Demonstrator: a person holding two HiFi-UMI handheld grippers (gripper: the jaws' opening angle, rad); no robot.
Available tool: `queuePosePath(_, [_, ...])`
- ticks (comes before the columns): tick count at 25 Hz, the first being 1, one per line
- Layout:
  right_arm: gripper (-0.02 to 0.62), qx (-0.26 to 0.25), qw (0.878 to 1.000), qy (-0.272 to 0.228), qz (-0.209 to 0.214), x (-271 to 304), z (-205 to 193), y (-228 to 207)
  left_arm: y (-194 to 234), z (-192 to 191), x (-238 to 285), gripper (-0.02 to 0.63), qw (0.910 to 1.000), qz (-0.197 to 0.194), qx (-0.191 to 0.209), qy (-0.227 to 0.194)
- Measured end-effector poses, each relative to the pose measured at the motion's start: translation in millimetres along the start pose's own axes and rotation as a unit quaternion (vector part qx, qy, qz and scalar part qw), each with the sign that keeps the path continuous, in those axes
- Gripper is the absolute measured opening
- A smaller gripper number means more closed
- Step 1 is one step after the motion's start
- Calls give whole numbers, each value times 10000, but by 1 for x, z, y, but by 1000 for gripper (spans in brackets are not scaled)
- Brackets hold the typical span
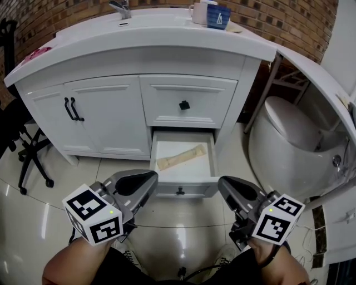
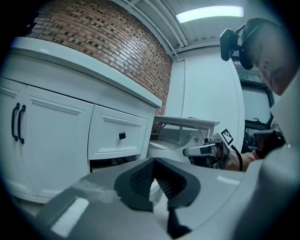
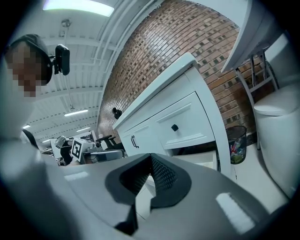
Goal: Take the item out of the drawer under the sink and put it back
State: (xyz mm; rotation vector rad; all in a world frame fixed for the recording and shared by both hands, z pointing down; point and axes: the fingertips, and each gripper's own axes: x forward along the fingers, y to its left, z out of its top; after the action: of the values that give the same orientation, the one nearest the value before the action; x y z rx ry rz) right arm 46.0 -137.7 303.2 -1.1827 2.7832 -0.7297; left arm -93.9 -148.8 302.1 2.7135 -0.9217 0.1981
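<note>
The lower drawer [image 1: 213,162] of the white vanity stands pulled open. Inside it a long beige packet [image 1: 181,156] lies flat and slanted. My left gripper [image 1: 149,178] hovers low, just in front of the drawer's left corner, shut with nothing in it. At the drawer's right corner my right gripper [image 1: 223,185] is held the same way, shut and empty. In the left gripper view the closed jaws [image 2: 154,162] point at the vanity, with the right gripper [image 2: 202,151] off to the side. The right gripper view shows its closed jaws [image 3: 151,157] and the left gripper [image 3: 89,153] beyond.
The upper drawer [image 1: 186,103] and the cabinet doors [image 1: 94,114] are closed. A white toilet [image 1: 289,139] stands to the right and an office chair [image 1: 28,147] to the left. Cups [image 1: 217,15] and a faucet [image 1: 122,8] sit on the countertop. A waste bin [image 3: 238,140] stands beside the vanity.
</note>
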Motion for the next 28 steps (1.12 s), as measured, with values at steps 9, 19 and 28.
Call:
queuePosePath(9, [5, 169, 9998, -52, 121, 12, 8, -14, 19, -8, 28, 7, 9979, 247, 539, 261])
queuePosePath(19, [5, 273, 9996, -66, 61, 7, 8, -25, 37, 3, 53, 6, 9875, 453, 1376, 621])
queuePosePath(28, [5, 312, 9995, -91, 27, 3, 8, -31, 67, 7, 94, 7, 9766, 601, 1762, 1077])
